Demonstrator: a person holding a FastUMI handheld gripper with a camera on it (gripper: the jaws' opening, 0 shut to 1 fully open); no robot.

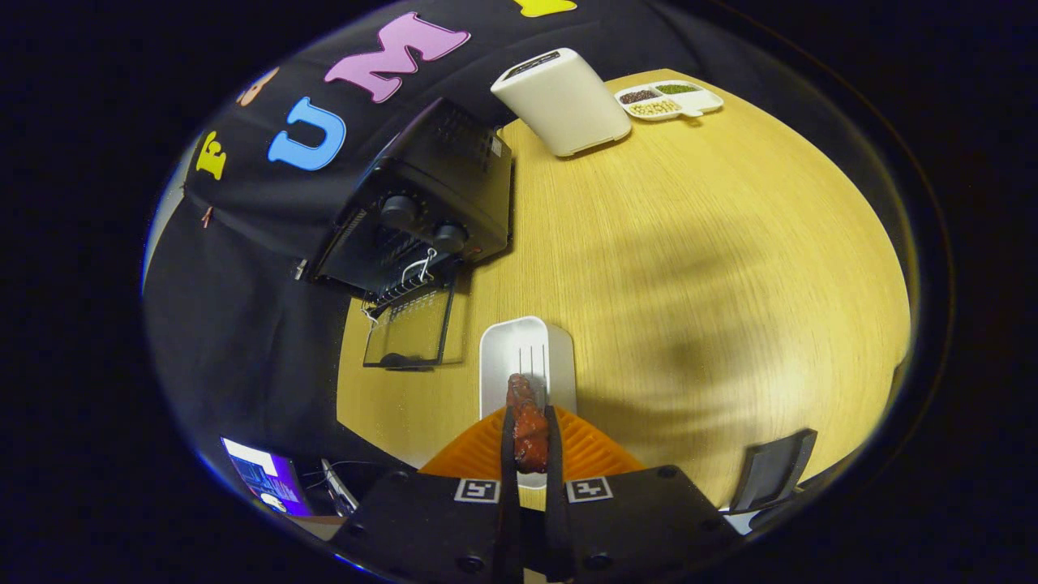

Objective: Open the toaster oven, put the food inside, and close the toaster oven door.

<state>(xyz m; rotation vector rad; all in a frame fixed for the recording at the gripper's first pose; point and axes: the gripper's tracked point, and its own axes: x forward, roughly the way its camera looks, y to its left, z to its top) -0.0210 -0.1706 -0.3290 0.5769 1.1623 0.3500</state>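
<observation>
1. At the lower left of the frame, past the edge of your surface, a lit screen glows beside some thin cables.
2. Left of centre, the black toaster oven sits on the surface against the booth wall. Its glass door is dropped open and lies flat toward you, with the wire rack showing at the mouth.
3. At bottom centre, your gripper has its fingers drawn close together, both pressing on the reddish-brown piece of food, which stands up between them.
4. The food hangs over a white tray just ahead of the fingers. The tray is near the open door, to its right.
5. Upper centre-right, a white boxy appliance stands at the far side of the surface, and just right of it lies a white divided dish holding dark and green contents.
6. At the lower right, a dark tilted stand rests near the surface edge.
</observation>
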